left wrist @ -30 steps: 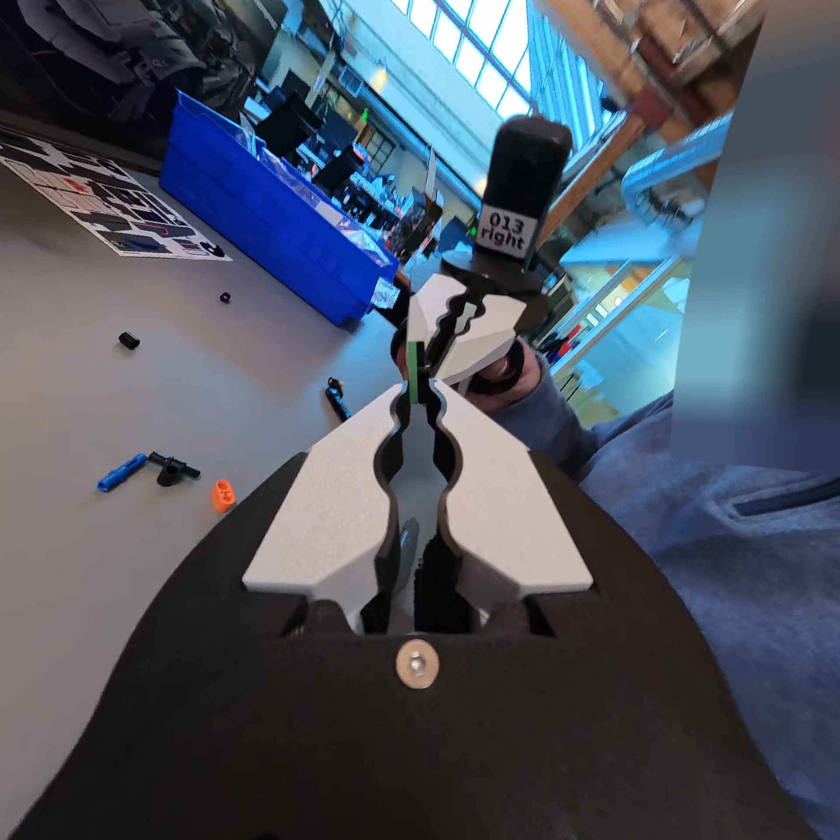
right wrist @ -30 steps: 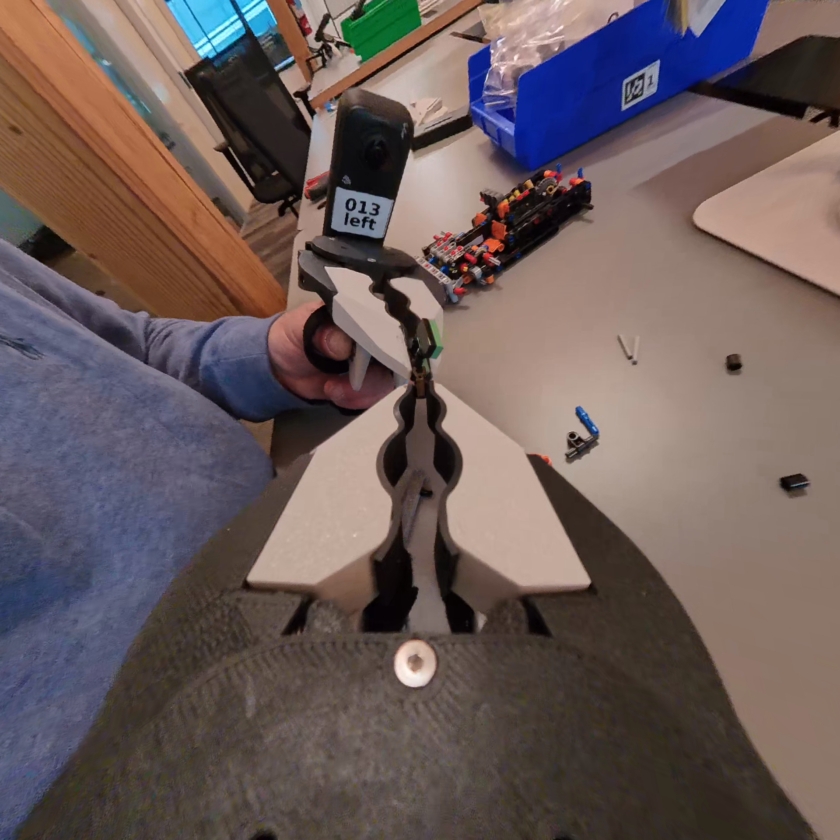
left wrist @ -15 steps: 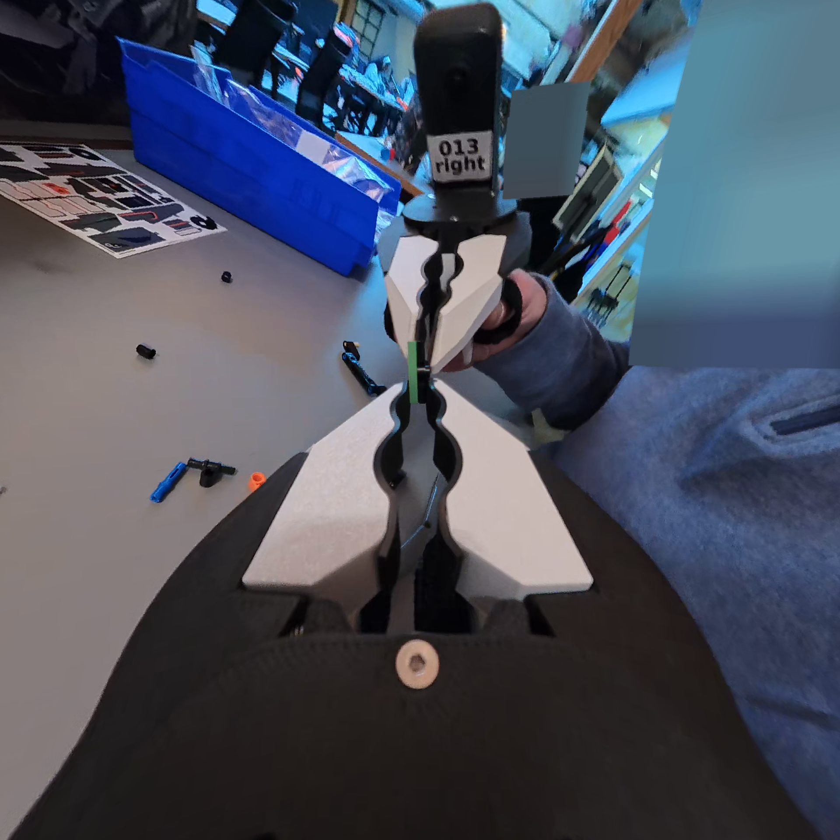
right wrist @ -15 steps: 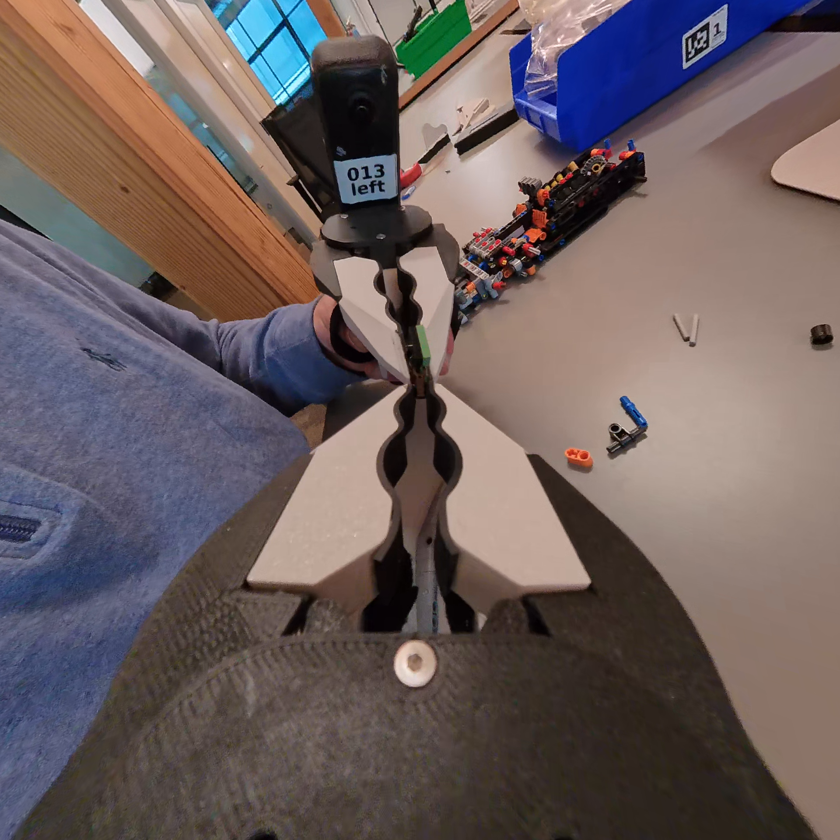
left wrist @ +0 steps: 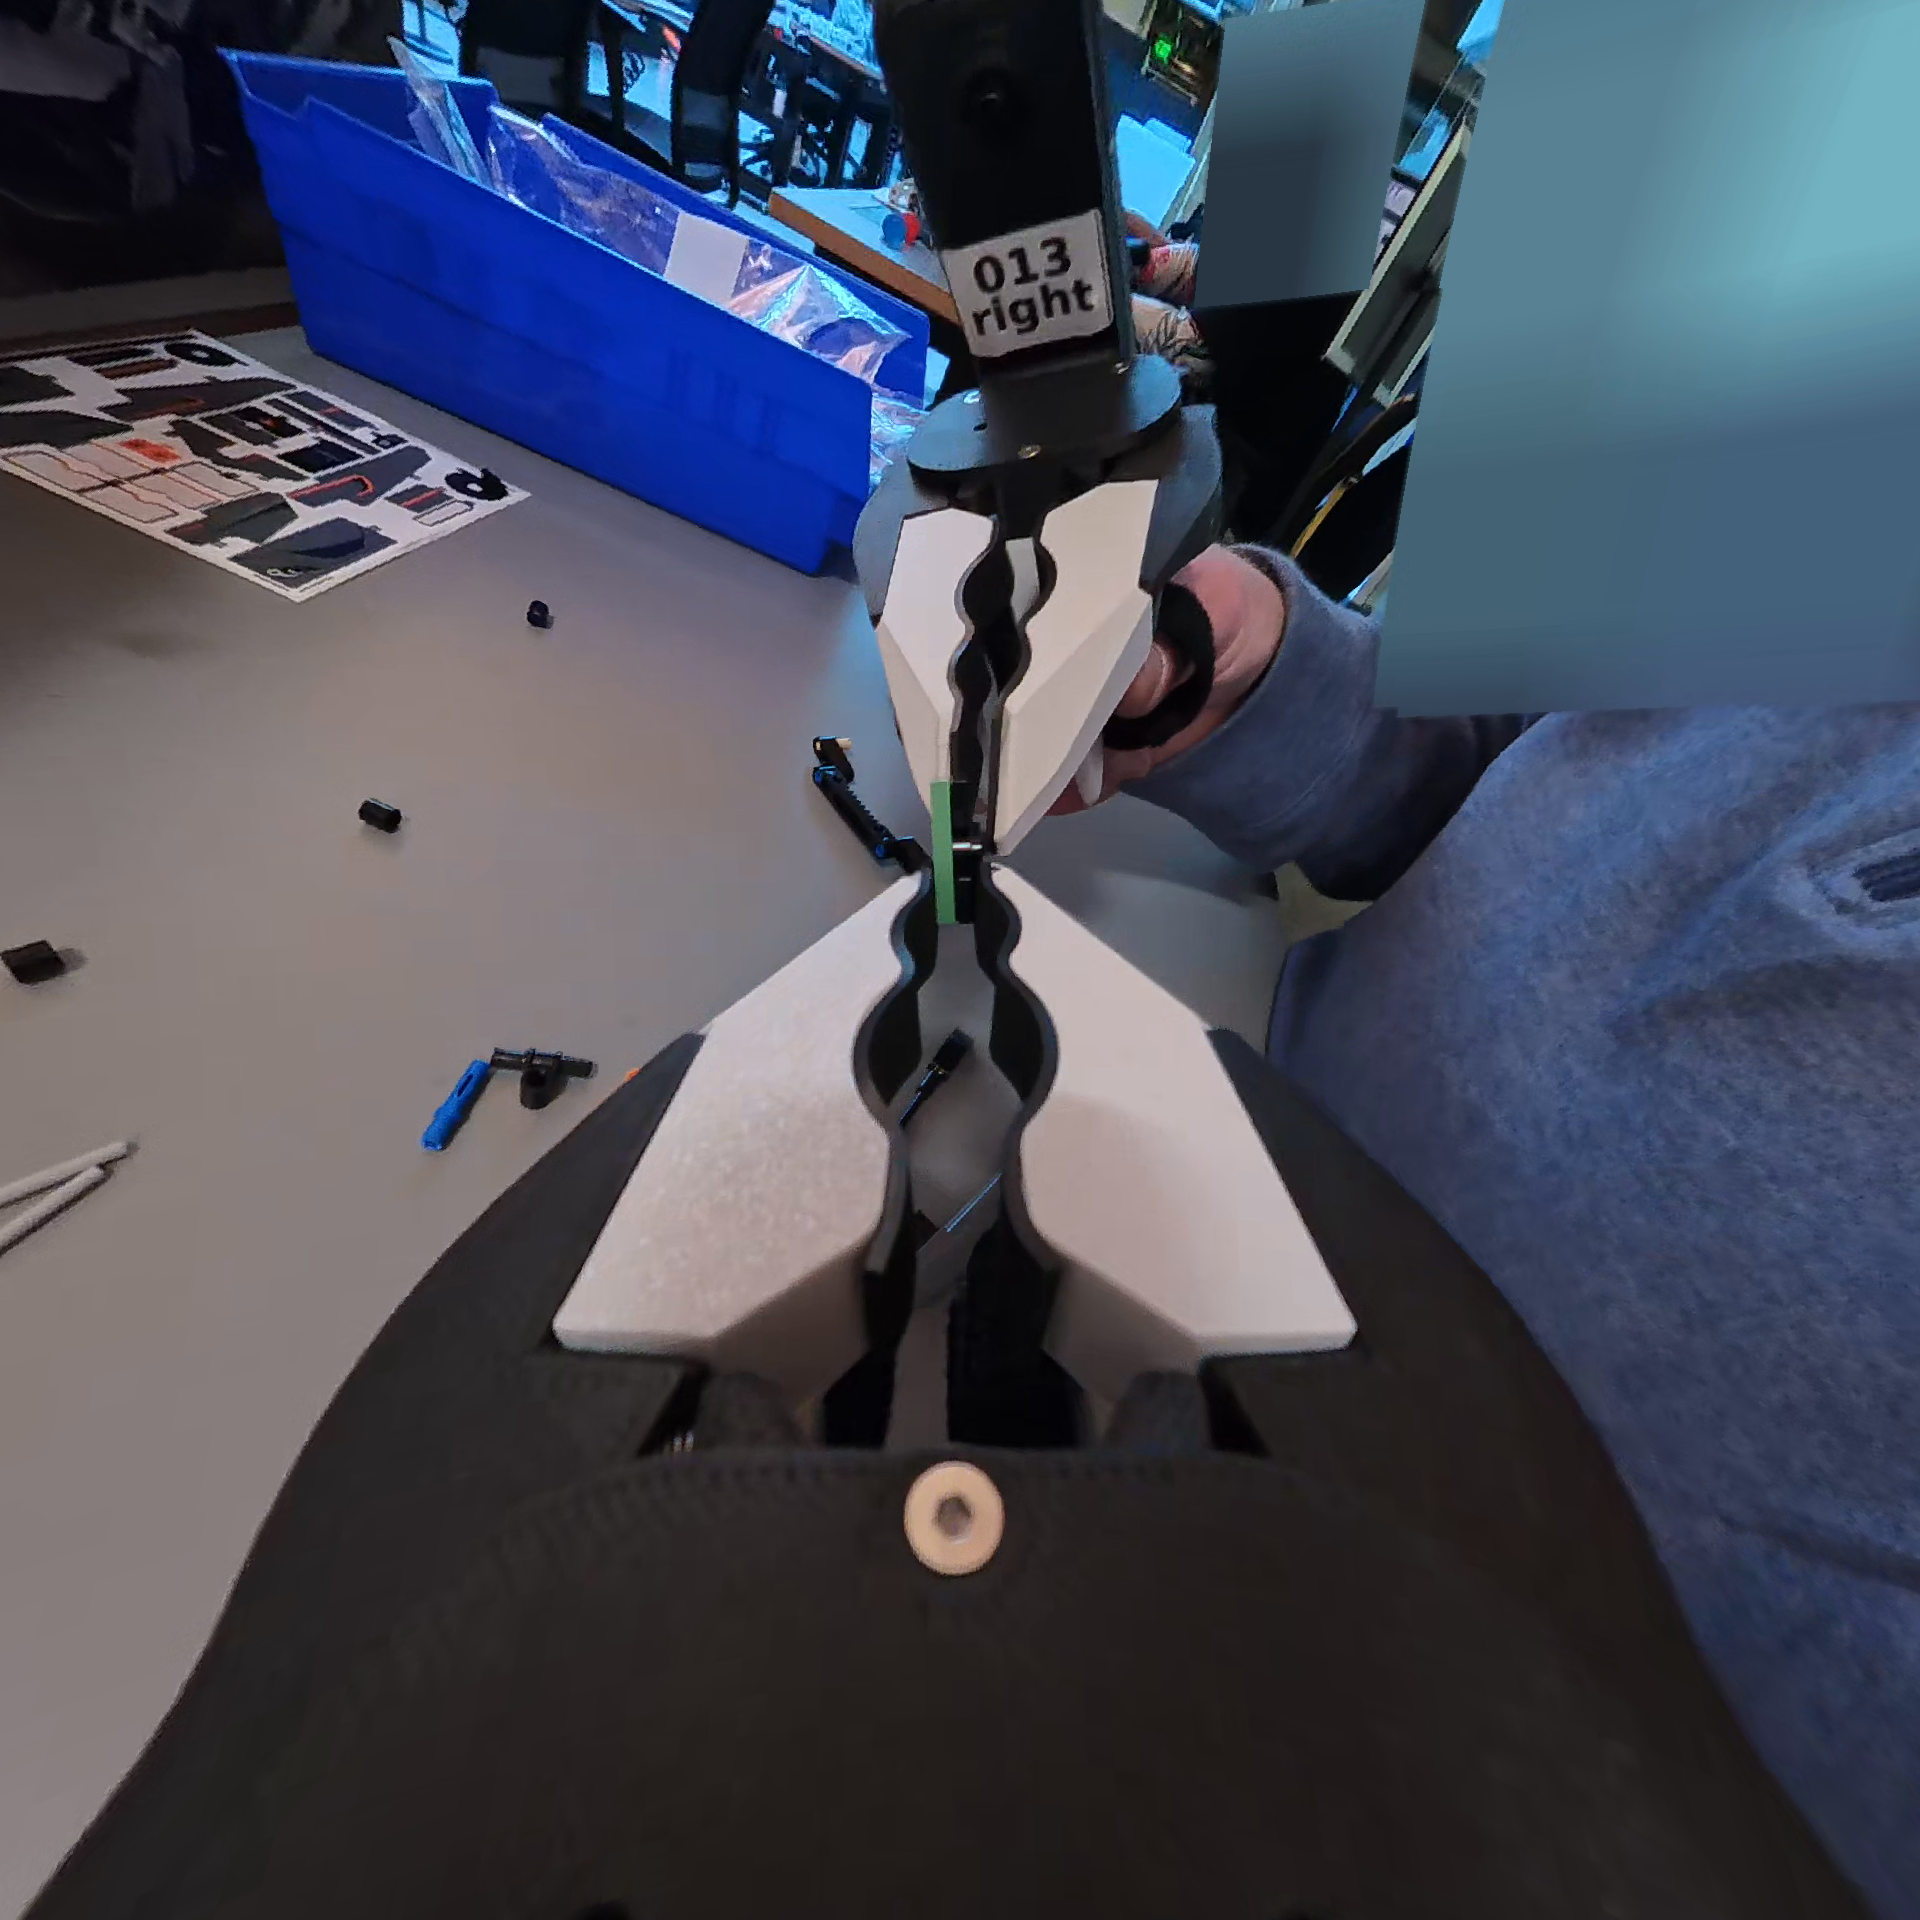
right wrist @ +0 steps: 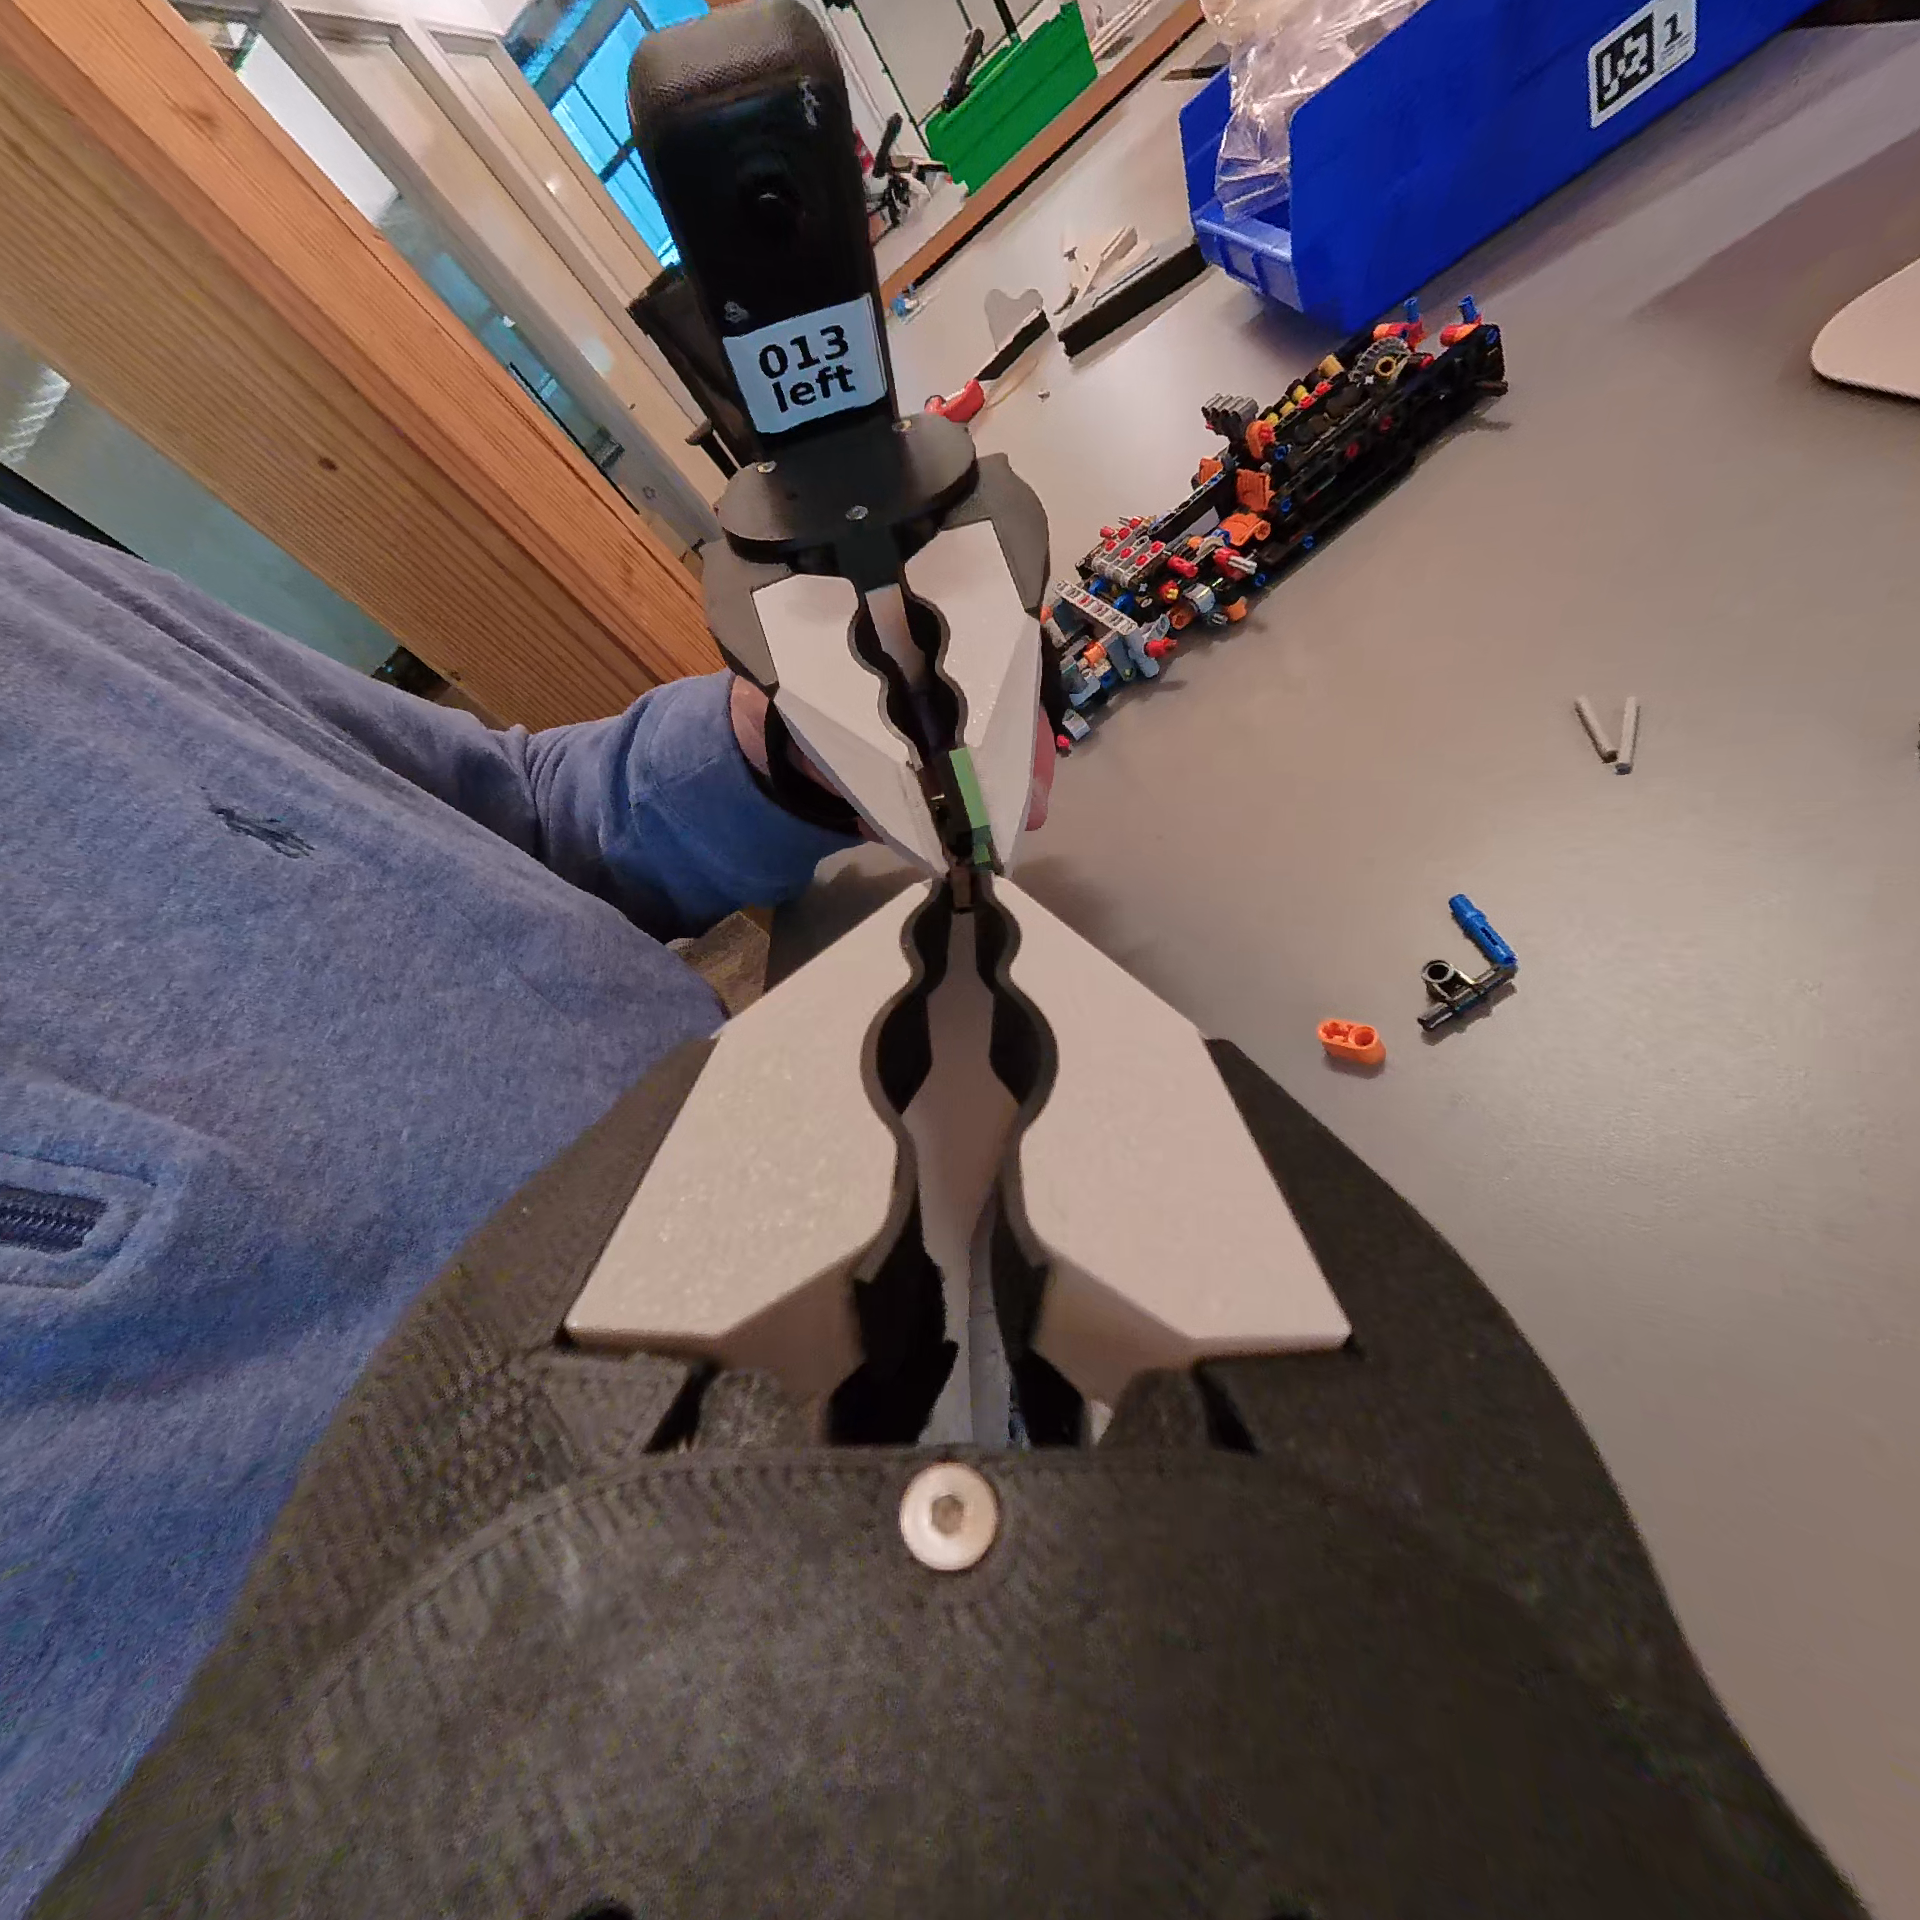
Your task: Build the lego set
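While both grippers are meeting tip to tip above the grey table [right wrist: 1558,1299], the left gripper [left wrist: 951,894] is pinching a thin green lego piece [left wrist: 942,854] with a small black piece [left wrist: 966,871] against it, jaws narrow and clamping on it. Opposite it, the right gripper [right wrist: 961,891] is gripping the black piece's other end, jaws nearly together; in the right wrist view the green lego piece [right wrist: 966,781] is sitting inside the left gripper's tips. A hand in a blue sleeve is holding each handle.

On the table, the partly built lego set [right wrist: 1278,509], black with orange, red and blue parts, is lying well apart from the grippers, near a blue bin [right wrist: 1455,177]. Loose parts are lying between: an orange connector [right wrist: 1351,1042], a blue pin [right wrist: 1481,928] touching a black connector [right wrist: 1455,982], two grey axles [right wrist: 1608,732]. In the left wrist view a sticker sheet [left wrist: 208,457] is lying beside the blue bin [left wrist: 582,343], a black toothed part [left wrist: 862,816] near the tips, small black bits [left wrist: 379,814] scattered.
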### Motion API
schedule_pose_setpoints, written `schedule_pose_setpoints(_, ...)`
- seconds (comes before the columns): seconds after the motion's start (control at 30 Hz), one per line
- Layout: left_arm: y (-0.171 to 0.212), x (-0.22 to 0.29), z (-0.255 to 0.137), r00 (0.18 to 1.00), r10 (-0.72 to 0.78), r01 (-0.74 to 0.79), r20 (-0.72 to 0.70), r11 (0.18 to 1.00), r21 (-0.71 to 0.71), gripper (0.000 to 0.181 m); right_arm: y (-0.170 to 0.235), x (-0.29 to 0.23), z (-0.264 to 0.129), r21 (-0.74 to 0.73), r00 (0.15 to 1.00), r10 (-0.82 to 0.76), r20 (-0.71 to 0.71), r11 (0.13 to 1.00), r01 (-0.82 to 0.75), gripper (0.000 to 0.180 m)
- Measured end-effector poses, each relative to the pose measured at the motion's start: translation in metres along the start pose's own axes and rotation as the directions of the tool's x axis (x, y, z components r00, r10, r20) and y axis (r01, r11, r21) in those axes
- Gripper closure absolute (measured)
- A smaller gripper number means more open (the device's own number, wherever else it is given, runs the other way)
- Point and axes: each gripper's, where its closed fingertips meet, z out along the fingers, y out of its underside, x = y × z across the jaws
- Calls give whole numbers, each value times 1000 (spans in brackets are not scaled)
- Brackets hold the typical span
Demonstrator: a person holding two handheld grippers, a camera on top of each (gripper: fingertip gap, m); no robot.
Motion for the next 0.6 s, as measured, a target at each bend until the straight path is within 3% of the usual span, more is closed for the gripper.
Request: schedule_pose_setpoints(0.6, 13, -2, 0, 987, 138, -127, 78, 983, -129, 176, 11, 4, 5, -12, 999, -21, -48, 1000, 21, 179)
